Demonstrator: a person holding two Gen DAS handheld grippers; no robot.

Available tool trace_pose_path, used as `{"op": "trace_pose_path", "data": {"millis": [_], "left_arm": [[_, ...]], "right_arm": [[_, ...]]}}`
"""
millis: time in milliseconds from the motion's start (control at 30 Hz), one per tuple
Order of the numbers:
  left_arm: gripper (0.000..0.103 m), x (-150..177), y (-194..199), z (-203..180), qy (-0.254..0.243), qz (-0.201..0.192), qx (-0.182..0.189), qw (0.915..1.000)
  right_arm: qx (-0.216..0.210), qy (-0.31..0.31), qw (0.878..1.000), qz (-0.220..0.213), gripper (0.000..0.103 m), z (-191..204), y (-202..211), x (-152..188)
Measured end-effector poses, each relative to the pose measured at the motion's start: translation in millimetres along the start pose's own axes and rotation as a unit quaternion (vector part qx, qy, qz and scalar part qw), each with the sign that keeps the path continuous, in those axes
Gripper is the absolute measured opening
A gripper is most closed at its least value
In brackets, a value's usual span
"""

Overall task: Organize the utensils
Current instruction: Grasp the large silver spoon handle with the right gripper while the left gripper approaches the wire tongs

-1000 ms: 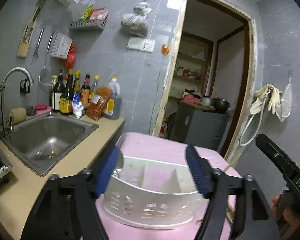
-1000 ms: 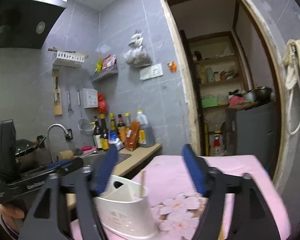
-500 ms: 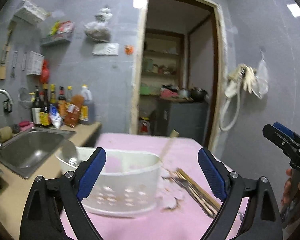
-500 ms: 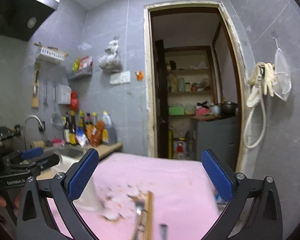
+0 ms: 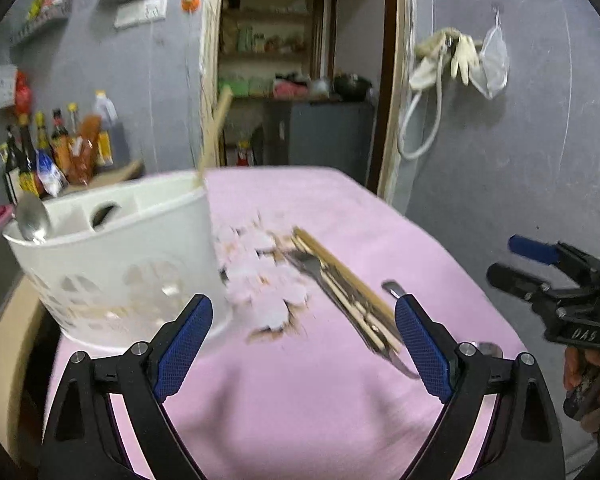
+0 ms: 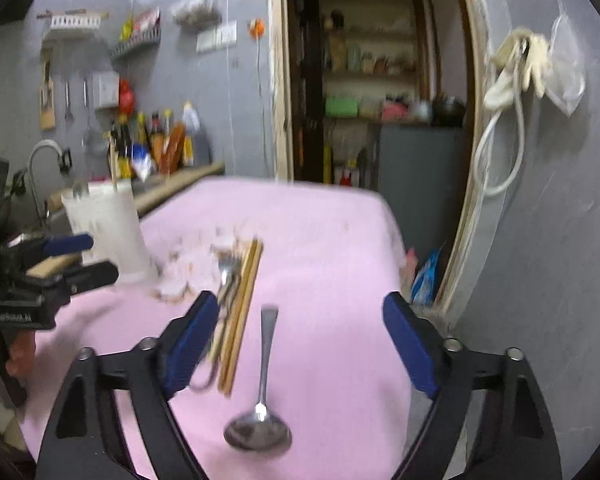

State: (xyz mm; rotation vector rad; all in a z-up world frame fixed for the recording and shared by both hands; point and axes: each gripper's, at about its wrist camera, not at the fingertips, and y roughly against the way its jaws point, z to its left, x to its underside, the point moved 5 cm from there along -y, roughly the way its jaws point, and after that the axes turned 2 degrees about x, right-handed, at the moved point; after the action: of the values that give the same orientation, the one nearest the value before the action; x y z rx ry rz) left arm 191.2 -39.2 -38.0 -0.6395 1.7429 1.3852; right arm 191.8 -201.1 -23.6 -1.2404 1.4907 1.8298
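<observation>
Both jaws released, empty; spoon (image 6: 260, 408) btwn right jaws, chopsticks (image 6: 242, 312) beside, caddy (image 5: 116, 256) left.

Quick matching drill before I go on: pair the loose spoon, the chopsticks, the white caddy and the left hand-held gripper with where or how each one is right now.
1. loose spoon
2. chopsticks
3. white caddy
4. left hand-held gripper

A. standing at the cloth's sink-side edge
B. open, holding nothing
C. lying alone, bowl nearest the right camera
D. bundled beside a fork

Pairs: 1-C, 2-D, 3-A, 4-B
</observation>
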Motion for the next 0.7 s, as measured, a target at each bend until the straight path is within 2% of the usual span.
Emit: {"op": "trace_pose_path", "data": {"millis": [200, 400, 633, 700], "left_arm": [[0.063, 10.9, -28.7, -4.1, 0.018, 0.069, 0.038, 0.9967], [0.041, 18.9, -43.9, -11.5, 0.028, 0.115, 0.071, 0.9904], [0.039, 28.4, -53.5, -17.4, 0.056, 0.156, 0.111, 0.9799], [0.034, 29.0, -54.4, -20.4, 0.061, 0.167, 0.119, 0.9769]], "right_arm": [[-0.033, 0.007, 0.997, 0.069, 0.053, 6.7, -20.6, 24.7], [-0.058, 0.022, 0.991, 0.118, 0.037, 16.1, -34.5, 38.3], [-0.049, 0.051, 0.985, 0.157, 0.032, 20.4, -47.0, 51.3], [-0.039, 0.065, 0.985, 0.157, 0.017, 20.1, -48.9, 50.4]]}}
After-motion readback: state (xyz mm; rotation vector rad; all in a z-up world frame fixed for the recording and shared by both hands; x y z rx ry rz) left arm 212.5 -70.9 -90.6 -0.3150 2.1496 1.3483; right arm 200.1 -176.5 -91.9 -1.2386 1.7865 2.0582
